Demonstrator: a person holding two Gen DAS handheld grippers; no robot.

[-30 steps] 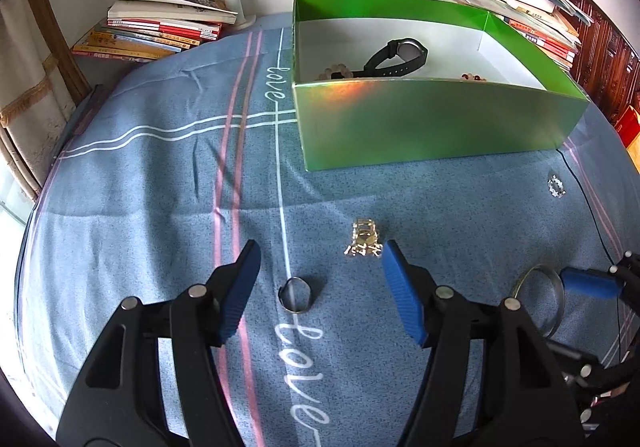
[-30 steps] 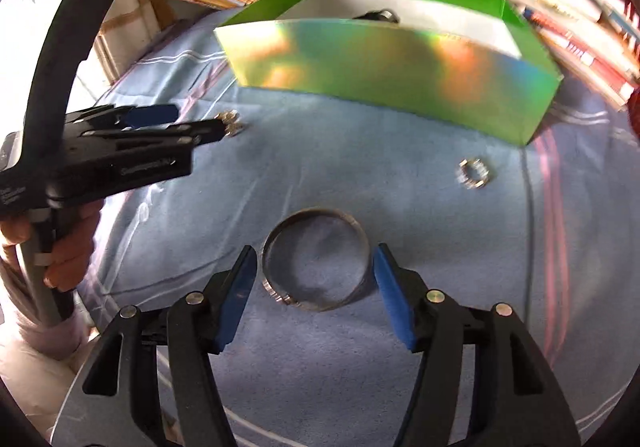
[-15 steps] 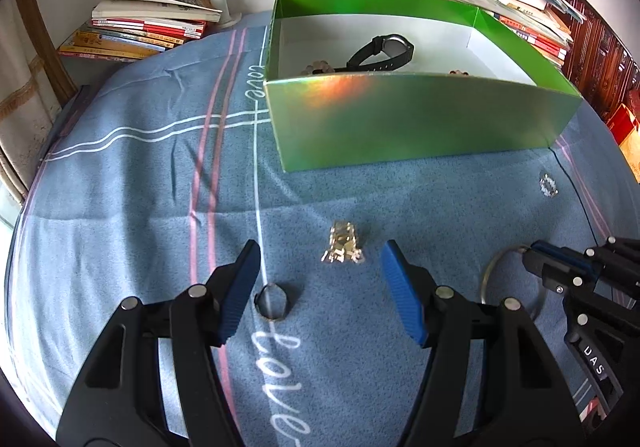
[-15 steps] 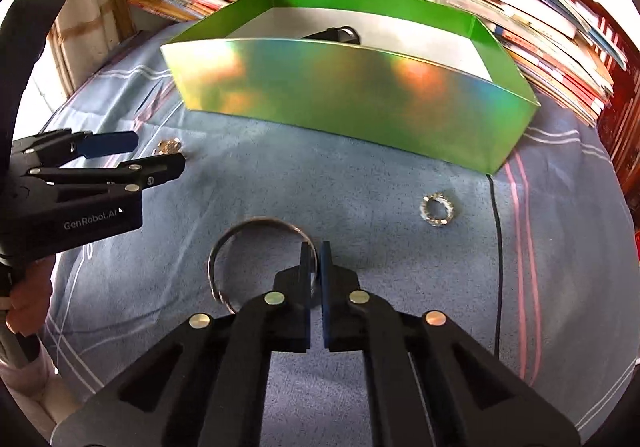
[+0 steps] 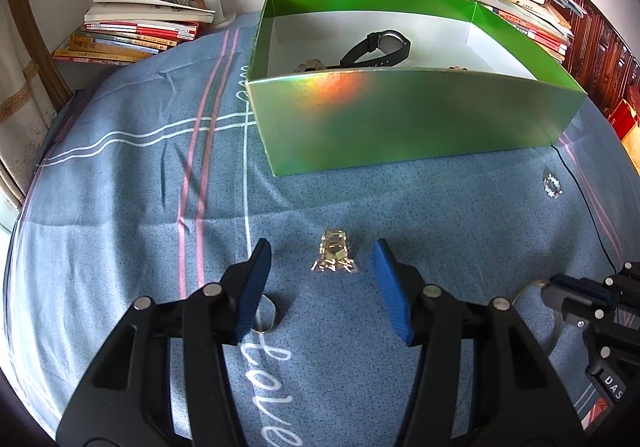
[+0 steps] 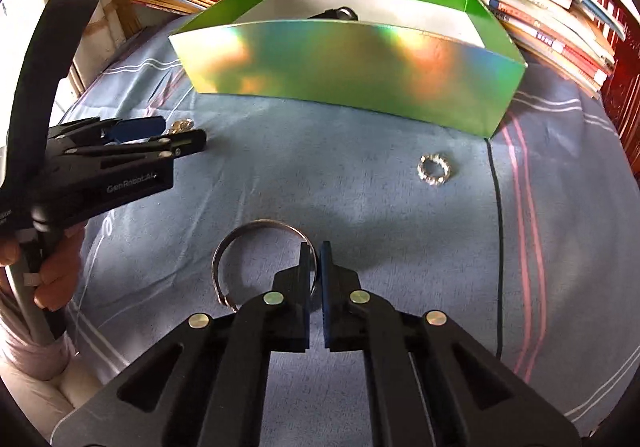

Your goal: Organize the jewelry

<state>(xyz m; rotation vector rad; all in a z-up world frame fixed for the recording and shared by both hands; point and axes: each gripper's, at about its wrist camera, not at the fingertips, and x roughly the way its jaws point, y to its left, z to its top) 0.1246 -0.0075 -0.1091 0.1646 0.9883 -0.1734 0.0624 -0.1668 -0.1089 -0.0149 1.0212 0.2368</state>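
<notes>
**Bangle pinched, gold piece between closing jaws**

While the blue cloth (image 5: 120,207) covers the desk, the green box (image 5: 400,119) stands at its far side, holding a black watch (image 5: 380,47), with stacked books (image 5: 132,35) behind it. Right gripper (image 6: 315,259): jaws pinched narrow on the rim of the steel bangle (image 6: 240,243). Left gripper (image 5: 320,275): jaws closing, the gold piece (image 5: 334,257) between them, untouched. A plain ring (image 5: 268,321) lies just beside its left finger. A beaded ring (image 6: 435,170) lies apart, near the box.
</notes>
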